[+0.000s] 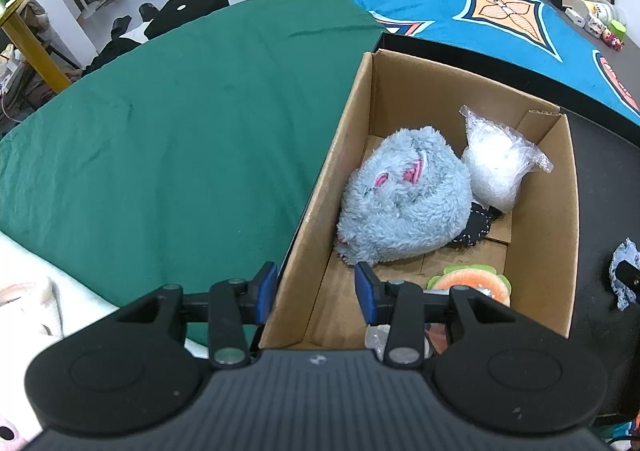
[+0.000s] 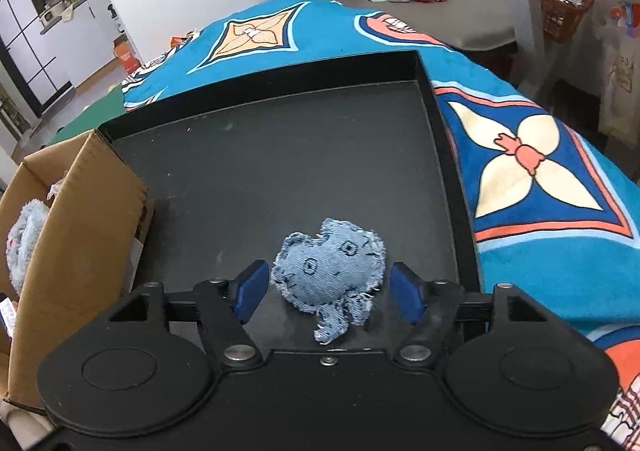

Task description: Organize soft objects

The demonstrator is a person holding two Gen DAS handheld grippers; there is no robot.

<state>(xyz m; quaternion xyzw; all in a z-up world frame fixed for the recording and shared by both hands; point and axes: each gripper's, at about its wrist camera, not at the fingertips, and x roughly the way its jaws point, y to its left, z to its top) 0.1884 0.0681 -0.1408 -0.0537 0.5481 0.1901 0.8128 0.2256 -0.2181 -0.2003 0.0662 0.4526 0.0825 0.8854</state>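
Two grippers: right gripper (image 2: 326,293) standing wide around denim toy (image 2: 330,271), untouching; left gripper (image 1: 316,293) straddling cardboard box (image 1: 320,187) wall, pads apart; no readable writing.

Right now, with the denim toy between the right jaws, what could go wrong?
1. The right hand-held gripper stands open around the small blue denim stuffed toy, pads not touching; closing off-centre could pinch only its frayed flap.
2. The left hand-held gripper straddles the brown cardboard box wall; moving it could shove the box.
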